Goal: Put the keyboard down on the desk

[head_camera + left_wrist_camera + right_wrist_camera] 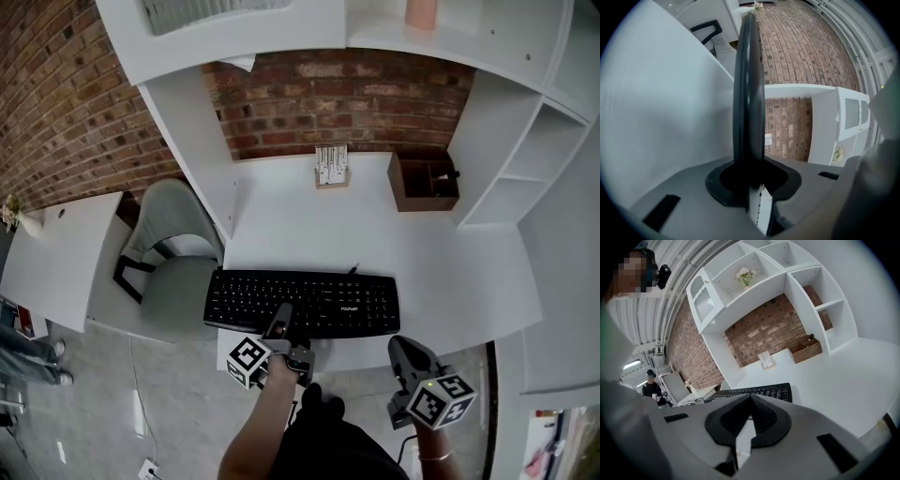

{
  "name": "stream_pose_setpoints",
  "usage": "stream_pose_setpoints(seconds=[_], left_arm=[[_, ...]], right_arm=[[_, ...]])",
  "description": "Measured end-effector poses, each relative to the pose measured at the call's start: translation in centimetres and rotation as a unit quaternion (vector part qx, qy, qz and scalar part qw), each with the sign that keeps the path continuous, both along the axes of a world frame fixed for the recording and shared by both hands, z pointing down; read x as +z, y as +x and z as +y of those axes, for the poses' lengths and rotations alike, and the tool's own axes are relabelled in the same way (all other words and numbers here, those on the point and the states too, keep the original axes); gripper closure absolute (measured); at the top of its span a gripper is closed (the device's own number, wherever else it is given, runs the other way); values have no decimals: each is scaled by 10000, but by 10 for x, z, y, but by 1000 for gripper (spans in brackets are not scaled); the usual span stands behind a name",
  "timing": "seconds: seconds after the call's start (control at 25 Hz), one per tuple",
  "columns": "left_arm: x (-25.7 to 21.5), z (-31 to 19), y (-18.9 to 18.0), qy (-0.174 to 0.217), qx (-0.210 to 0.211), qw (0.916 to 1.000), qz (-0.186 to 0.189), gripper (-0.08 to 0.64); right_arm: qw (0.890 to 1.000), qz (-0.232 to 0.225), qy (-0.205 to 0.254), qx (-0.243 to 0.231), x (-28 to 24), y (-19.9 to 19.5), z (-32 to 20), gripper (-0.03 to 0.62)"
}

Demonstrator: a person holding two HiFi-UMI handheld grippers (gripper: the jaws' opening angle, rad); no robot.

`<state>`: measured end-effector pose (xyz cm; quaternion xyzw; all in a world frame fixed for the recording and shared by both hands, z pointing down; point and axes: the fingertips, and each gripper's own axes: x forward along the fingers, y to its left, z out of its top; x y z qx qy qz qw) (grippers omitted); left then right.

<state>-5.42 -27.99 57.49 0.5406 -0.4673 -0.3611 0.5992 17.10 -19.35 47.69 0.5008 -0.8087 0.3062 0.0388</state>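
- Left gripper (pixel 279 317) is clamped on the near long edge of the keyboard (pixel 302 303); in the left gripper view the black slab runs edge-on between the jaws, pads pressing both faces
- Right gripper (pixel 400 347) has its jaws together with nothing between them; it hangs just off the desk's front edge, right of the keyboard and not touching it
- Keyboard lies roughly flat and parallel to the front edge of the desk (pixel 300 234), keys up, along the near part of the top
- Cannot tell whether its underside is fully resting on the top or is a little above it
- Step in hand, as judged: the final lowering, placement nearly complete
- Next move calls for: settle the keyboard flat, part the left jaws, then draw the gripper straight back towards the person so the pads do not drag it off the edge
- Caution: the keyboard's left end appears to reach past the desk's left side, over the grey chair (pixel 173 272); a nudge to the right before letting go may be wise
- Surroundings: wooden box (pixel 424 183) and a small card stand (pixel 331 166) sit at the back by the brick wall (pixel 337 98), well apart from the keyboard
- White shelves (pixel 525 141) flank the right side; nothing lies between the keyboard and the desk top
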Motion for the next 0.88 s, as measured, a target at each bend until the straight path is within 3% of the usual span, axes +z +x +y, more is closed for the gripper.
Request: stream_pose_setpoints(seconds=[0.28, 0.88], left_arm=[[10, -3, -5, -126, -105, 9998, -56, 489], [21, 1, -8, -302, -275, 9992, -33, 488]], right_arm=[[9998, 3, -13, -205, 2, -17, -4, 588], [9927, 298, -5, -1166, 13, -94, -22, 588]])
